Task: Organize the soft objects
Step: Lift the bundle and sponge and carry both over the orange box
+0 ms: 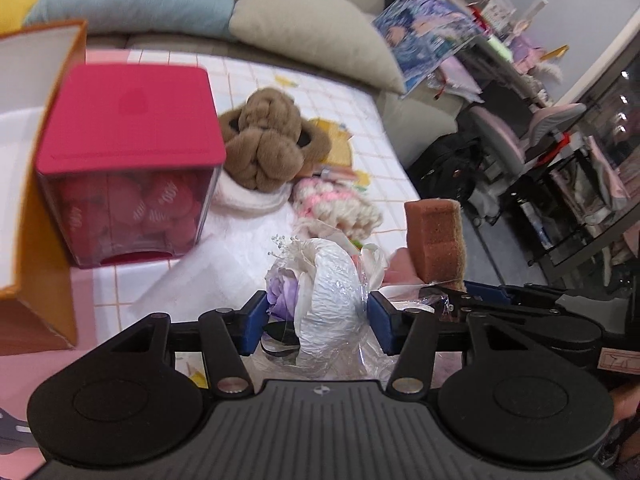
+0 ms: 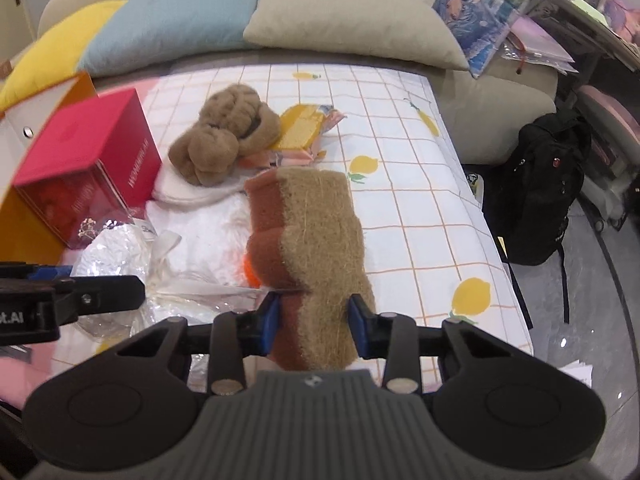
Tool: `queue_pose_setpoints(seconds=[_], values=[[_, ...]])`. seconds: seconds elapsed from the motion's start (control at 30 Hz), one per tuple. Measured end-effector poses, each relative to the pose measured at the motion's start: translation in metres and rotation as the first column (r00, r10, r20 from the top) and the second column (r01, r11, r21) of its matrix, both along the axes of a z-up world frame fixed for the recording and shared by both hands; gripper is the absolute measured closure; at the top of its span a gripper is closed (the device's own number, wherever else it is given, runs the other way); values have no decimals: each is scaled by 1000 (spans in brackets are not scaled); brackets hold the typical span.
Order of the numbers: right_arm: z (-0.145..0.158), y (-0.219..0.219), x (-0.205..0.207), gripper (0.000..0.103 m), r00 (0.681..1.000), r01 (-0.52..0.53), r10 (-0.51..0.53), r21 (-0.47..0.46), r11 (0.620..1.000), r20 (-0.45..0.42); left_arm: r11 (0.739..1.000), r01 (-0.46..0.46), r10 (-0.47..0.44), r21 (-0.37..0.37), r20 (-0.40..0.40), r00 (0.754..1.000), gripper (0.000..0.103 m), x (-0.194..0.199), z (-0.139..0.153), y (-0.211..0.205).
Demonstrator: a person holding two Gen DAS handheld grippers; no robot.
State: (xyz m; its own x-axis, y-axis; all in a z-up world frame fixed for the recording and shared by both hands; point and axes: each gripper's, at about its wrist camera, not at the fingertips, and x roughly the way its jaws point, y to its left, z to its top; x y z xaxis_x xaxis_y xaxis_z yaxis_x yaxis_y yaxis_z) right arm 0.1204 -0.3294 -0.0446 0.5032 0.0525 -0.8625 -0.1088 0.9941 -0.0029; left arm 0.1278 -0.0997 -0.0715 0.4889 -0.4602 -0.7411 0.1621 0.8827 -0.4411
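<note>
The sponge (image 2: 316,264) is clamped in the right gripper (image 2: 314,320), long axis pointing away over the bed (image 2: 420,216), with the orange box (image 2: 24,184) far left, nearer the left gripper (image 1: 316,320), closed on a wrapped bouquet (image 1: 324,296).

It was a lived-in room of a home. A grey upholstered sofa (image 2: 500,108) ran across the top of the frame, lined with yellow (image 2: 52,60), pale blue (image 2: 172,28) and beige cushions (image 2: 348,12). At the right stood a black backpack (image 2: 536,188), a pink swivel chair (image 1: 516,128) and a cluttered desk (image 1: 508,48).
</note>
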Motion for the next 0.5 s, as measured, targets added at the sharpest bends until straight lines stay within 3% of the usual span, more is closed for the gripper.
queue_pose_setpoints(seconds=[0.3,0.5], values=[[37,29,-31,67,998,12,-14,30,999,68,1000,-21,20,6,93,995,43,-35,42,46],[45,61,-42,67,997,-43,42,18,999,69,992,-119,110,46,165,980,43,-53,62,91]])
